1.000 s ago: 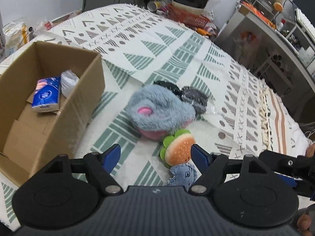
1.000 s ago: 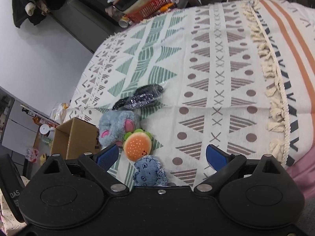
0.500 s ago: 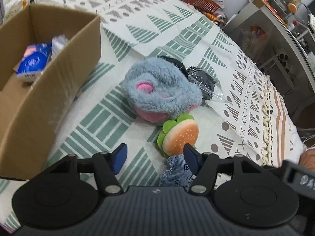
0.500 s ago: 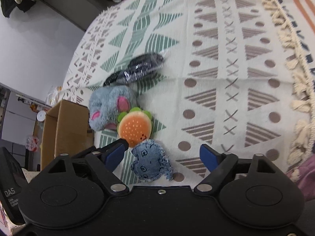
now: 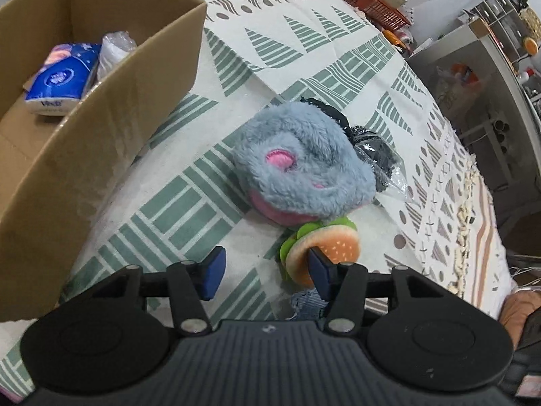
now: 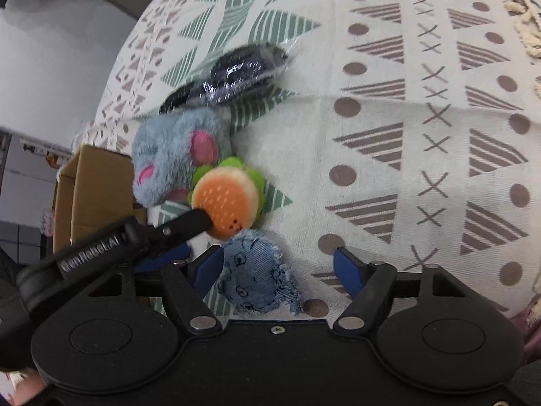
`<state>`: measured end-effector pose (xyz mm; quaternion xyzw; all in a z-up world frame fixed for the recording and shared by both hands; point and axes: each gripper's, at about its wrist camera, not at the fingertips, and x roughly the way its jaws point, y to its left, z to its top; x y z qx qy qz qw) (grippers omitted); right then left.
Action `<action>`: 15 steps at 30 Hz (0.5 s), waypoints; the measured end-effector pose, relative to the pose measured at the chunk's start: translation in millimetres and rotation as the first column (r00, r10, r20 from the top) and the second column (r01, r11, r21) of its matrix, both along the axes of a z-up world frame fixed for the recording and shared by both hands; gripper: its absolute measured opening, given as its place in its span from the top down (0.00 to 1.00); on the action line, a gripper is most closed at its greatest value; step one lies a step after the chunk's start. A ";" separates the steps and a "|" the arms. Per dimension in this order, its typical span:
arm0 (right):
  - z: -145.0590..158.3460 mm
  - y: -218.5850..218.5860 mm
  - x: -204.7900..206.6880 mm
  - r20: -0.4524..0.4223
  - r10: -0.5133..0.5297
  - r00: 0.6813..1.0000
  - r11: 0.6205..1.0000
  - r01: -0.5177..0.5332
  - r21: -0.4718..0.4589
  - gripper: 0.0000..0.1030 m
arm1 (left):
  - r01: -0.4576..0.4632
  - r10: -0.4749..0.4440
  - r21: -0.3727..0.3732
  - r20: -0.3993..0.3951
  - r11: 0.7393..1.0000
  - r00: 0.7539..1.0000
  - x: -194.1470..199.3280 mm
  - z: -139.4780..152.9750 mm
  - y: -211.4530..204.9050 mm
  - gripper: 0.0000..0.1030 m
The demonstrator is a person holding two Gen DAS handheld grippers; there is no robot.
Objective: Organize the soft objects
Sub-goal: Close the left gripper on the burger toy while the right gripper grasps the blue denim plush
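Note:
A grey-and-pink plush lies on the patterned cloth, with an orange burger plush against its near side. My left gripper is open over bare cloth, and its right finger touches the burger's left edge. Below it, a blue denim soft toy peeks out. In the right wrist view the denim toy lies between the open fingers of my right gripper, closer to the left finger. The burger plush and the grey plush sit just beyond it.
An open cardboard box stands left of the toys and holds a blue tissue pack and a clear bag. A black item in shiny wrap lies behind the grey plush. Shelves and a red basket stand past the cloth's far edge.
Both grippers have moved forward and down toward the toys, and their fingers have narrowed a little. The left gripper's right finger now reaches the burger. The denim toy now lies between the right gripper's fingers.

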<state>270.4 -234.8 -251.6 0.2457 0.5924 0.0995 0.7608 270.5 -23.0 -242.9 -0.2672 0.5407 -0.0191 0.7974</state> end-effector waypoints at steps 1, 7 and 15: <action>-0.3 1.6 -0.1 0.003 0.013 1.000 1.000 -0.013 0.000 0.35 | 0.002 -0.002 -0.007 0.000 1.000 1.000 1.1 -0.2 -0.2 0.49; -4.1 7.8 0.6 0.015 0.065 0.998 0.998 -0.065 -0.002 0.72 | 0.061 -0.060 -0.021 0.018 0.998 0.998 8.1 -1.7 -14.3 0.49; -4.5 -10.6 1.5 0.031 -0.027 0.999 0.999 0.026 0.031 0.79 | 0.085 -0.085 -0.002 0.054 0.996 0.995 15.7 -3.7 -29.0 0.48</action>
